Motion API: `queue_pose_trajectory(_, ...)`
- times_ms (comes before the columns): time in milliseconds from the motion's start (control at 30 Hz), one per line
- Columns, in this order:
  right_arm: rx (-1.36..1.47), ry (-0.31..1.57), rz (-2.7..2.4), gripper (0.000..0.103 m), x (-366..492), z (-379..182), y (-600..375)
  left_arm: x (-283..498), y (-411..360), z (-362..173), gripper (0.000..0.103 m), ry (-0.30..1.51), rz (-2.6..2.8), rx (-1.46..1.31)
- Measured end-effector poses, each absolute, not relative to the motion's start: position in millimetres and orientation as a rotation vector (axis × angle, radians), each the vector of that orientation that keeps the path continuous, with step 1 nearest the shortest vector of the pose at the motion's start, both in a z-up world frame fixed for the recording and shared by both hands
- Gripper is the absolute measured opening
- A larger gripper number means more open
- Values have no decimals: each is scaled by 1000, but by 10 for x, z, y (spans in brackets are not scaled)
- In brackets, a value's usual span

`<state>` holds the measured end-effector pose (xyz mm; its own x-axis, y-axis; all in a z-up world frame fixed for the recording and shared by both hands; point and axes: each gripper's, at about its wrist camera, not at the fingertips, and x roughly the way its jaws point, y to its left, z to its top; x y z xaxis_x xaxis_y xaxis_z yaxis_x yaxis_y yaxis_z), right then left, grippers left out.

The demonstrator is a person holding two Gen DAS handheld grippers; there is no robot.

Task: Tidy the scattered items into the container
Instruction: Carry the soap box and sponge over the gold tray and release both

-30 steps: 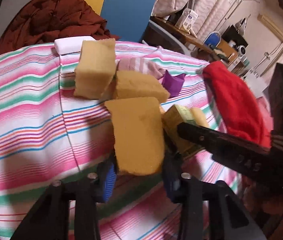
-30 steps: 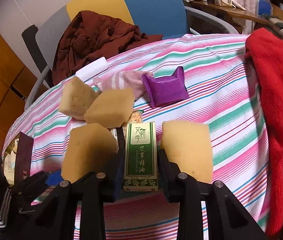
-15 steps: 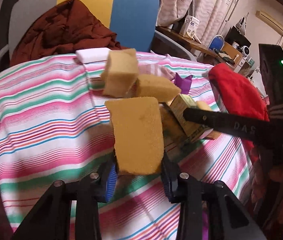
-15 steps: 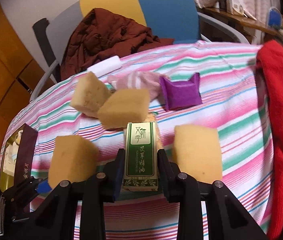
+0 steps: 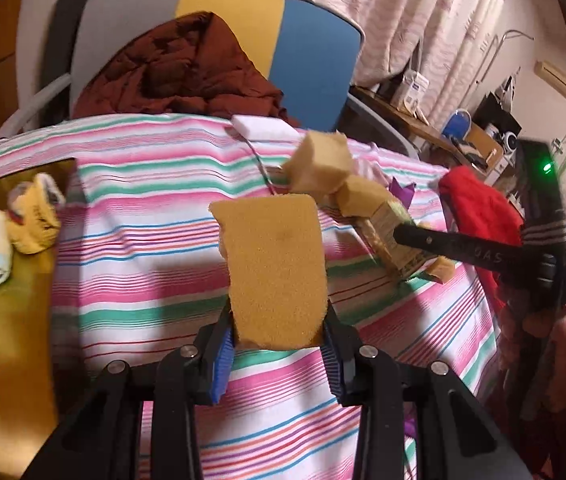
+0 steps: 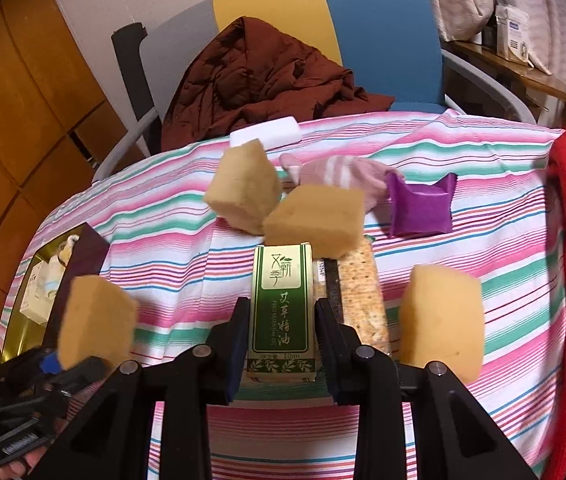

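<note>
Left tongs (image 5: 279,344) clamped on a yellow sponge (image 5: 277,268), lifted above the striped table (image 5: 143,240), right of the gold box (image 5: 11,320) with its rolled items. Right tongs (image 6: 283,344) pinching a green essential-oil carton (image 6: 281,312), right of that box, above the table. Risk of slipping: soft sponge gripped only at its lower end, carton narrow and smooth, box edge easily clipped.

Warm, dim indoor light, soft shadows, slight motion blur, and dark fisheye-bent corners throughout.
</note>
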<state>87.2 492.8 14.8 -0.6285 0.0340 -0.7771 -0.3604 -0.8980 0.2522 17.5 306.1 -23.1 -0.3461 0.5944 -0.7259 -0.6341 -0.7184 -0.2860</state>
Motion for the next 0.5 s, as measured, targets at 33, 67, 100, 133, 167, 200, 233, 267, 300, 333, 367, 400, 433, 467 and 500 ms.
queue_pose_trajectory(33,-1232,577,2586,33,861,133,4919,172,2992,-203,38,46,2108,-1100)
queue_pose_trajectory(67,-1240,573,2585,33,851,122,4907,168,2923,-176,38,33,2114,-1097)
queue_pose_trajectory(100,-1241,562,2585,33,845,122,4899,162,2858,-151,38,18,2120,-1092)
queue_pose_trajectory(133,-1235,536,2591,33,837,135,4873,155,2785,-125,38,0,2127,-1089)
queue_pose_trajectory(167,-1227,512,2601,33,838,149,4842,152,2738,-106,38,-12,2131,-1088)
queue_pose_trajectory(200,-1219,488,2610,33,835,167,4813,139,2643,-79,38,-31,2140,-1088)
queue_pose_trajectory(233,-1208,452,2618,33,831,195,4774,128,2569,-62,38,-44,2146,-1089)
queue_pose_trajectory(267,-1197,407,2628,33,823,231,4712,128,2506,-51,38,-52,2152,-1090)
queue_pose_trajectory(300,-1195,383,2634,33,817,256,4671,114,2418,-30,38,-65,2164,-1090)
queue_pose_trajectory(333,-1196,353,2645,33,804,289,4597,98,2328,-12,38,-81,2177,-1089)
queue_pose_trajectory(367,-1194,342,2658,33,793,323,4525,89,2278,-4,38,-88,2182,-1090)
queue_pose_trajectory(400,-1194,347,2671,33,786,351,4464,70,2178,9,38,-99,2198,-1092)
queue_pose_trajectory(433,-1201,360,2686,33,766,374,4384,59,2125,10,38,-106,2207,-1092)
queue_pose_trajectory(467,-1206,371,2705,33,741,403,4289,38,2021,16,38,-126,2220,-1095)
queue_pose_trajectory(500,-1208,372,2722,33,723,427,4214,17,1944,15,38,-137,2229,-1099)
